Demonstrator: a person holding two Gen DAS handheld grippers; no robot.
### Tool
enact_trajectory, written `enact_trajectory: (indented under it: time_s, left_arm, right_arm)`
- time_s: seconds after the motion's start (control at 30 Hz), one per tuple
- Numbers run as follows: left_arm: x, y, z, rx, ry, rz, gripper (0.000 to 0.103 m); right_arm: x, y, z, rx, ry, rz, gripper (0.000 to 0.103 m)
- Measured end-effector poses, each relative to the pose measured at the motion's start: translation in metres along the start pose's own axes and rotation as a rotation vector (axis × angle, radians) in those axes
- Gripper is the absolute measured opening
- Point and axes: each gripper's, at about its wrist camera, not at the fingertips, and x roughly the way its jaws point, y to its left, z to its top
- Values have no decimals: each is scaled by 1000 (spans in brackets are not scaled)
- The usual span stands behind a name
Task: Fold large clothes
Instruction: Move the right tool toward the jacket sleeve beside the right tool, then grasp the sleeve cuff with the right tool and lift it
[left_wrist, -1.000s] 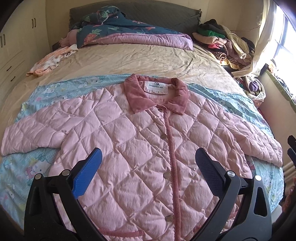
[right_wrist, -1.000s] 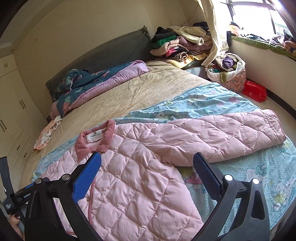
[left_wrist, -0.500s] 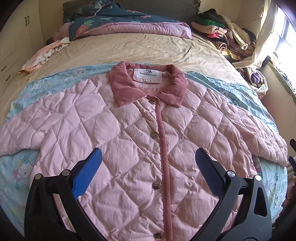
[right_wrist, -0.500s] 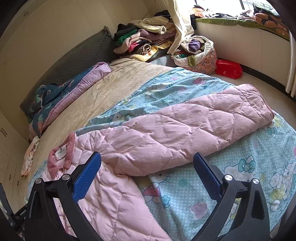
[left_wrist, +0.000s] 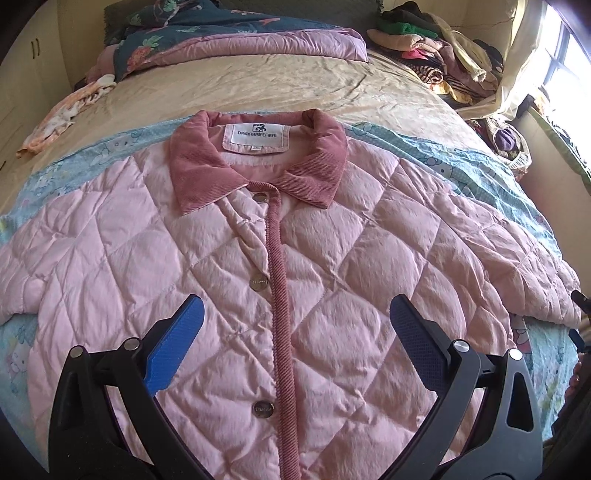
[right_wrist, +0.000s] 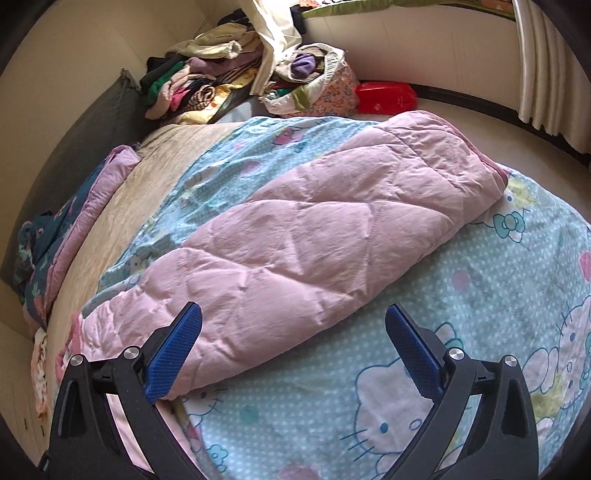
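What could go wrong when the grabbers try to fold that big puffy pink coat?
The quilted pink jacket looks thick and springy, so a fold might pop back open. The right gripper, jaws open, points at the sleeve, which ends near the bed's edge; a loose pinch could let it slide off. The left gripper hangs open over the buttons, which might catch.

Bright daylight from window (left_wrist: 565, 74) blown out, soft shadows, sharp focus, fisheye-bent edges, dark corners
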Motion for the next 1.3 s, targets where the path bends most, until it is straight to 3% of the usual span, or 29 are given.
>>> enact_trajectory:
  time_s: [0.23,0.5,0.53,0.6,0.63,0.7,0.8,1.03,1.3]
  left_arm:
    - [17,-6,10,12,7,1,94]
    - [33,-1,16,8,18,12,94]
    - [34,0,16,8,19,14,94]
    - [34,3,16,16,19,13,95]
    - [33,4,17,21,18,14,95]
    - [28,7,18,23,8,16,94]
    - [18,12,22,20,-5,5,94]
    - [-13,30,34,5,-57,6,94]
    - [-45,60,44,-16,-110,13,94]
  right_arm:
    - [28,-48,21,169,14,-39,99]
    - [40,-83,50,281,-48,-45,98]
    - [38,-85,53,282,-77,-44,96]
    - [37,-88,58,284,-90,-56,69]
    - [36,-88,59,286,-103,-43,64]
    - [26,-84,62,244,-151,-20,47]
    - [2,-63,66,143,-238,21,31]
    - [-60,2,67,-81,-392,120,26]
    - [-108,72,54,-245,-438,247,26]
